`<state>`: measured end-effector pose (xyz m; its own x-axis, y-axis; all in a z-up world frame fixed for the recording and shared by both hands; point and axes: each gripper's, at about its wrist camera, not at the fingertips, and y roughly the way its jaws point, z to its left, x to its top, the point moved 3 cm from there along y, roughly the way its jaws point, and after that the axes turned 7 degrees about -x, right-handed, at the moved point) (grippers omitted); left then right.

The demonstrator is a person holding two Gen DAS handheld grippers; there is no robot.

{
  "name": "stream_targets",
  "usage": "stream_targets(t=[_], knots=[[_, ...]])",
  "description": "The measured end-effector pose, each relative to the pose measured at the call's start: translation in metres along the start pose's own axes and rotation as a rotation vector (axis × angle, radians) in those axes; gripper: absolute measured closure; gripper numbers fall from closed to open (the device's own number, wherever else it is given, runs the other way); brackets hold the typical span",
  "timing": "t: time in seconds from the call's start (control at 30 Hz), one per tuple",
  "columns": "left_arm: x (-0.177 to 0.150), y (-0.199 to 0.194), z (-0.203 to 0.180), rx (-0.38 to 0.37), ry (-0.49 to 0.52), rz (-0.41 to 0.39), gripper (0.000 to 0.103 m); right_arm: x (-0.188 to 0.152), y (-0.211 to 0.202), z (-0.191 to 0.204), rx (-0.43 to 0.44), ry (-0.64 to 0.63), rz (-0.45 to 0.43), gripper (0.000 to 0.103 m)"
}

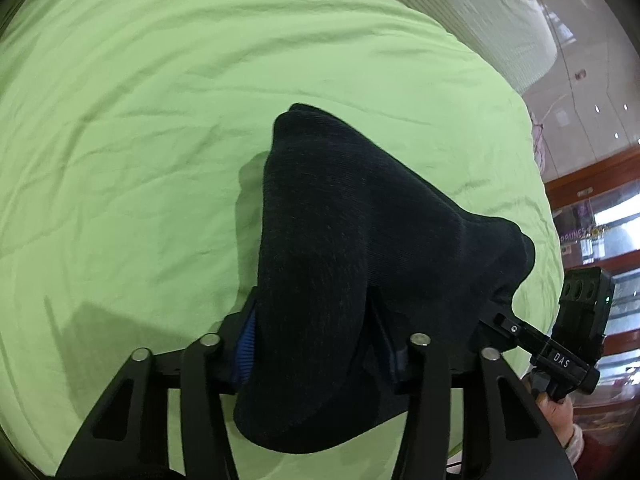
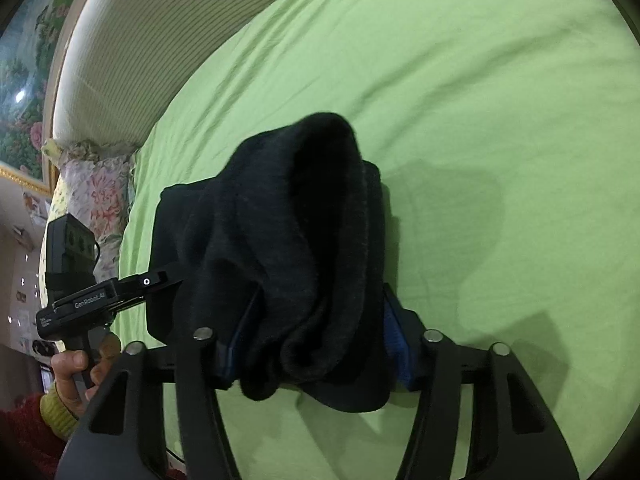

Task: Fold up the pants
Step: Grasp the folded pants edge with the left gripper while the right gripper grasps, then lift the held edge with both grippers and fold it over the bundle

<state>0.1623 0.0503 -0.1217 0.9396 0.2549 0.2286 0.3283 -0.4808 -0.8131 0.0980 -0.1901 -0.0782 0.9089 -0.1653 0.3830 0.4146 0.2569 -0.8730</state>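
Observation:
The black pants [image 1: 328, 248] hang bunched in the air above a green bed sheet [image 1: 140, 120]. My left gripper [image 1: 316, 340] is shut on one part of the pants, with cloth draped over its blue pads [image 1: 246, 348]. My right gripper [image 2: 320, 340] is shut on another part of the same pants [image 2: 296, 240], cloth bunched between its fingers. In the left wrist view the right gripper [image 1: 516, 328] shows at the right, against the pants' edge. In the right wrist view the left gripper [image 2: 156, 280] shows at the left, against the cloth. The fingertips are hidden by fabric.
The green sheet [image 2: 480, 100] covers the bed all around. A striped pale headboard [image 2: 140, 48] and a flowered pillow [image 2: 96, 192] lie at the bed's far end. A wooden cabinet with glass [image 1: 600, 220] stands beside the bed.

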Motion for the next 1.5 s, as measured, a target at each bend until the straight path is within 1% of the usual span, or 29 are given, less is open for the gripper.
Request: stream_targets(t=[0.03,0.23,0.4,0.53,0.63,0.77,0.97,1.17,1.3,1.5], knots=[[0.000,-0.001,-0.002,-0.005,0.005,-0.003,0.063,0.000,0.000,0.001,0.002,-0.006,-0.001,0.050],[0.000,-0.009,-0.011,-0.015,0.008,-0.026,0.070,0.004,-0.005,0.006,0.015,-0.037,-0.018,0.057],[0.002,-0.024,-0.017,-0.033,0.009,-0.058,0.072,0.011,-0.013,0.017,0.034,-0.072,-0.043,0.059],[0.011,-0.046,-0.023,-0.031,0.016,-0.116,0.072,0.022,-0.020,0.027,0.063,-0.090,-0.066,0.060],[0.020,-0.061,-0.025,-0.032,0.007,-0.160,0.072,0.035,-0.021,0.041,0.077,-0.124,-0.083,0.060],[0.033,-0.080,-0.025,-0.027,-0.001,-0.214,0.072,0.060,-0.018,0.061,0.098,-0.168,-0.101,0.060],[0.053,-0.099,-0.012,-0.008,-0.037,-0.273,0.072,0.094,-0.006,0.092,0.118,-0.259,-0.102,0.060],[0.070,-0.108,0.011,0.019,-0.076,-0.306,0.072,0.118,0.010,0.112,0.127,-0.341,-0.085,0.060],[0.078,-0.106,0.027,0.030,-0.106,-0.318,0.073,0.129,0.025,0.122,0.127,-0.365,-0.063,0.060],[0.089,-0.096,0.047,0.047,-0.132,-0.319,0.073,0.140,0.046,0.128,0.127,-0.369,-0.033,0.060]])
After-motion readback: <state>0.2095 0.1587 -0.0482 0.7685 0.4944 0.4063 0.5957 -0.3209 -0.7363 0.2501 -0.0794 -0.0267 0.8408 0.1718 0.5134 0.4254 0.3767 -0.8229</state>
